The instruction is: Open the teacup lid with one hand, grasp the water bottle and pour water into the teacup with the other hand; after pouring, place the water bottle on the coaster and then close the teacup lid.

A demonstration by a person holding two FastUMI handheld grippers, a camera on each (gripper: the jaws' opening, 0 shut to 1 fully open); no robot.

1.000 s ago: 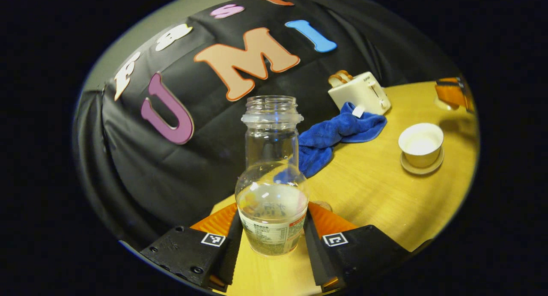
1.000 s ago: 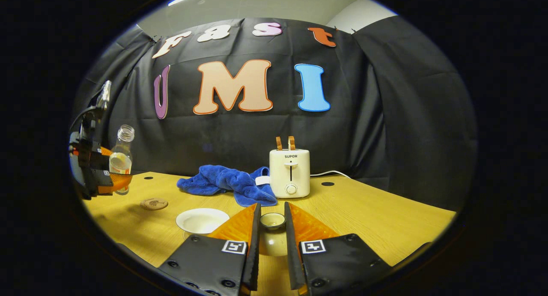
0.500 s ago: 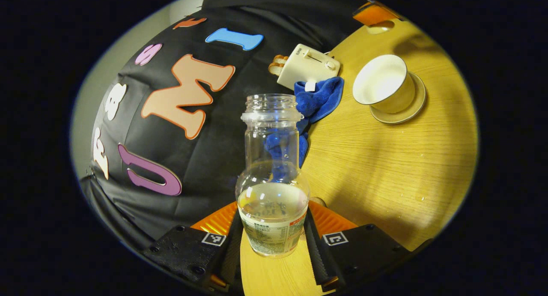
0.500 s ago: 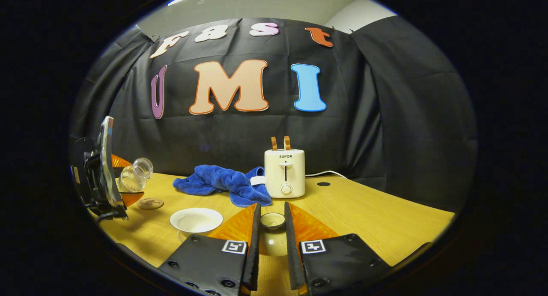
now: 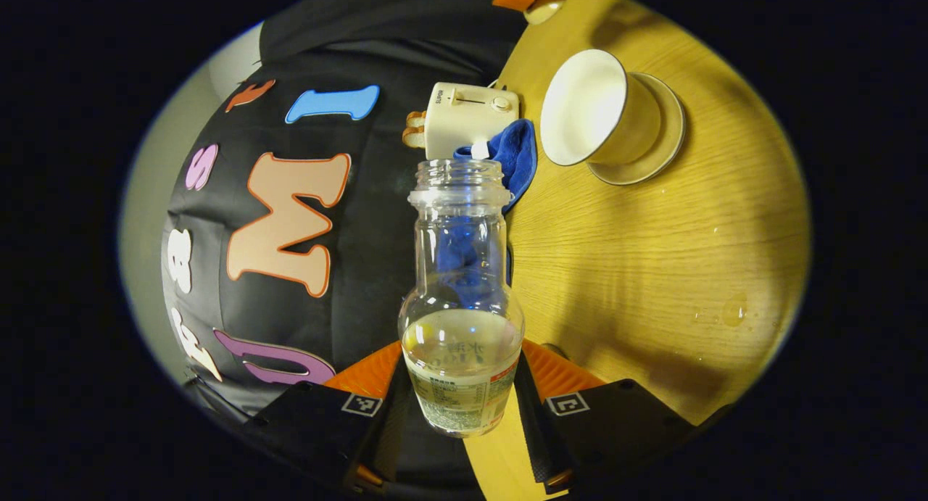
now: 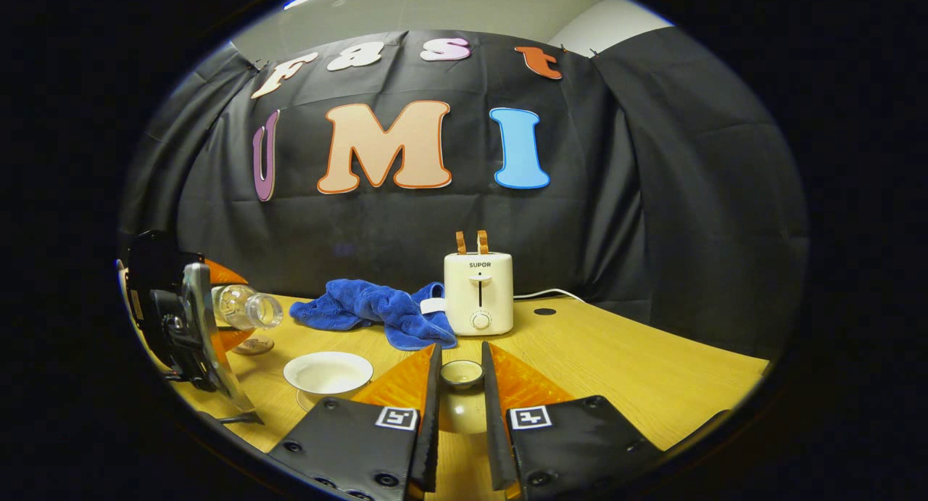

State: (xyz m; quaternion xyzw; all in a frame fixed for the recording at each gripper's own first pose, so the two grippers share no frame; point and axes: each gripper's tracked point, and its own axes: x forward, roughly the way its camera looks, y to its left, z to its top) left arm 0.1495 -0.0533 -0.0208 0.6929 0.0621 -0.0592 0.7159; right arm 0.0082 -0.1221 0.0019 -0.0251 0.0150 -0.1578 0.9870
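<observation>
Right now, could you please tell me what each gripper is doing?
Left gripper: closed on the water bottle, tipped toward the teacup.
Right gripper: closed on the teacup lid, held off the cup.

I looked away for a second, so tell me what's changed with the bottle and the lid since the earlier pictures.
The left claw has tipped the water bottle from upright to nearly lying flat, its open mouth turned toward the teacup. No water shows leaving it yet. The right claw stays shut on the lid, held off the cup. The coaster, blue towel and toaster have not moved.
</observation>
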